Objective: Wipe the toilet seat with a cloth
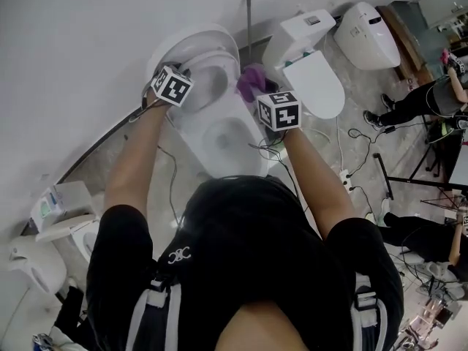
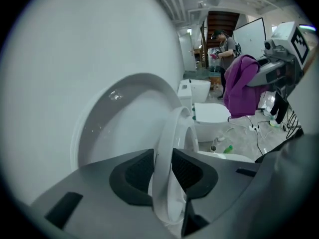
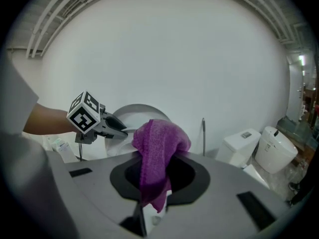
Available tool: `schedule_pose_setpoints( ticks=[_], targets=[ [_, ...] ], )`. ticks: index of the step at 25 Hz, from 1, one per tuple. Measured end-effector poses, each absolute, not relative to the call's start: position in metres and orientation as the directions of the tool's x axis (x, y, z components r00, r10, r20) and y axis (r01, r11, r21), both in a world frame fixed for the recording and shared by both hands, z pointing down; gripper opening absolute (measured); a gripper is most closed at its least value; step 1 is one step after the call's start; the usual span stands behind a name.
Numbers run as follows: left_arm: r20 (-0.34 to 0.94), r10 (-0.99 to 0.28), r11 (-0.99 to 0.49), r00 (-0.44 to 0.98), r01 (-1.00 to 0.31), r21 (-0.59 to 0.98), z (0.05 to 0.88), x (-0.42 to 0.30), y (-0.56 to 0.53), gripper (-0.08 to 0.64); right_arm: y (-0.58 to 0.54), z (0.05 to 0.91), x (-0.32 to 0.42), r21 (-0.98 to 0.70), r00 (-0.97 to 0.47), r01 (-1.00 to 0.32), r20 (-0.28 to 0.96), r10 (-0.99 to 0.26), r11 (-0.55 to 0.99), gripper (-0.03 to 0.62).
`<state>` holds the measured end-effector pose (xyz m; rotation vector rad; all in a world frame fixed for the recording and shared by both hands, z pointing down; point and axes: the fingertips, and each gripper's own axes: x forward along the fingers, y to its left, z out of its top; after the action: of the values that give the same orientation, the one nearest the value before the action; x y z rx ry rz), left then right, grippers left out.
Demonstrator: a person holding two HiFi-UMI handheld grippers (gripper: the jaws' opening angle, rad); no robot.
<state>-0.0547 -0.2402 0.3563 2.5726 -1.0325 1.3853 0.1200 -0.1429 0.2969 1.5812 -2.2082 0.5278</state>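
A white toilet (image 1: 227, 134) stands against the wall with its lid (image 2: 114, 118) up. Its seat (image 2: 172, 133) is raised on edge, and the rim runs between the pads of my left gripper (image 2: 162, 171), which stand open around it. In the head view the left gripper (image 1: 196, 75) is at the seat's (image 1: 212, 72) top left. My right gripper (image 3: 157, 176) is shut on a purple cloth (image 3: 157, 148) that hangs over its jaws. It hovers at the toilet's right (image 1: 257, 88), with the cloth (image 1: 251, 79) beside the seat, not touching it.
More white toilets stand to the right (image 1: 314, 82), far right (image 1: 369, 35) and lower left (image 1: 44, 247). A thin upright pipe (image 1: 248, 20) rises behind the toilet. Cables and a power strip (image 1: 345, 175) lie on the floor. People (image 1: 431, 101) are at the right edge.
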Motion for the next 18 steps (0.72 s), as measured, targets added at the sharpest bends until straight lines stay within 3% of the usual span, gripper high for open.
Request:
schedule_pose_setpoints(
  ticks=[10,15,18],
  targets=[
    [0.764,-0.479,-0.827,0.433,-0.515,-0.227,0.352,-0.042,-0.215,0.089,-0.135,0.304,0.13,-0.092,-0.285,-0.956,0.53,-0.799,0.28,0.061],
    [0.801,-0.364,-0.883,0.476,-0.45,-0.135,0.353,-0.028,-0.186,0.091,-0.133,0.306,0.148,-0.092,-0.254,-0.966,0.541,-0.802,0.243,0.061],
    [0.831,-0.23,-0.928,0.506,-0.371,-0.031,0.354,-0.02,-0.16,0.091,-0.127,0.308,0.157,-0.109,-0.246,-0.969,0.547,-0.8,0.224,0.061]
  ],
)
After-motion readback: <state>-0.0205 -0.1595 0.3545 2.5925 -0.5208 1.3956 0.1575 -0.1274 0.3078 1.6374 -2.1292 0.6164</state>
